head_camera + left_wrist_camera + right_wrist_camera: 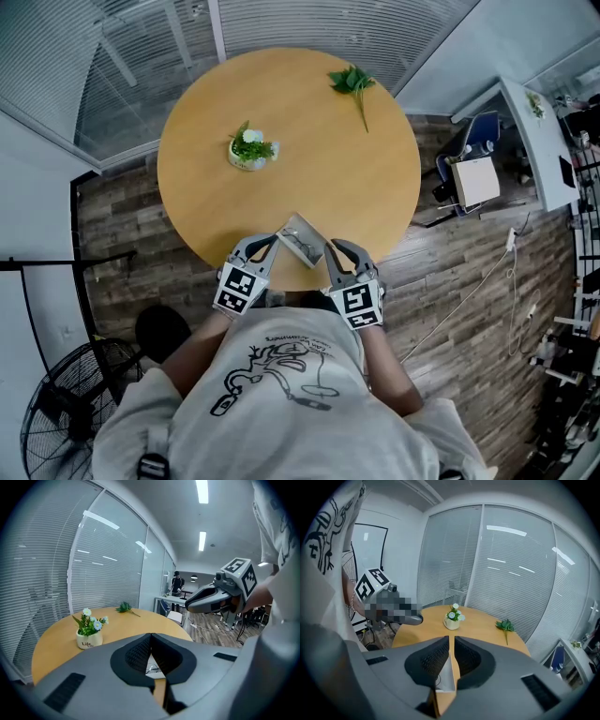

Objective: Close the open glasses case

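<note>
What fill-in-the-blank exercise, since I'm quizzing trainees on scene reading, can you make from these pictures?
The wooden table is ___ in shape.
The glasses case lies ___ the left tool and right tool.
Its lid stands ___.
The small white pot holds ___.
Missing: round; between; open; flowers.

Bright, even light from ceiling strips point(202, 491), soft shadows, fisheye-bent edges, dark corners
</note>
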`<state>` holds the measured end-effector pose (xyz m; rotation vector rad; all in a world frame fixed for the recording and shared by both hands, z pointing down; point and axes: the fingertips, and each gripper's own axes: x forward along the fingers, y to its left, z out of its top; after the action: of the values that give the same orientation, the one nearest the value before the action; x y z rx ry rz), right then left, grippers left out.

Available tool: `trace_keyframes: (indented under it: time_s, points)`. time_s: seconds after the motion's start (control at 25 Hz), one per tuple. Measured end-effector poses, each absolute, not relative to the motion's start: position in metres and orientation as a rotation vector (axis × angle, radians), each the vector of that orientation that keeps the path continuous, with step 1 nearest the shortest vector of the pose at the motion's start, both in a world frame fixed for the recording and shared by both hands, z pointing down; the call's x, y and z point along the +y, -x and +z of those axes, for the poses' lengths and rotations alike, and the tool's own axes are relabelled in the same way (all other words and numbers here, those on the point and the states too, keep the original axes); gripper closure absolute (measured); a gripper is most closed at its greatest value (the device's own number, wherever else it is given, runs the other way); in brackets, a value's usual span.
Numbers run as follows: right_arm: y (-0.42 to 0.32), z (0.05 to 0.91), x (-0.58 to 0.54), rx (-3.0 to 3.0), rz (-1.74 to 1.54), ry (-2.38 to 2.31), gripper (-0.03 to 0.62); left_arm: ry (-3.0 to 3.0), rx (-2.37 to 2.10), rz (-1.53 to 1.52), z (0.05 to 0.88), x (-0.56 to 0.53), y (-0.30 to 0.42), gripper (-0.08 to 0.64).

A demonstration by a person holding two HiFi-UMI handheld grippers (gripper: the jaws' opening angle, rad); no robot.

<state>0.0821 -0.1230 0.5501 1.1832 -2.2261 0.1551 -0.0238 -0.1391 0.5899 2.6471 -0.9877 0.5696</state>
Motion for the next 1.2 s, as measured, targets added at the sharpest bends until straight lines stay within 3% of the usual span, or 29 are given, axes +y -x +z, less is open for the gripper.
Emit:
trace_keyframes:
  time_s: [1.2]
  points:
    - [-0.097, 0.637, -0.128, -2.125, 0.223, -1.056, 0.537, -2.556, -0.926, 0.775, 0.682, -0.137, 0.027, 0.540]
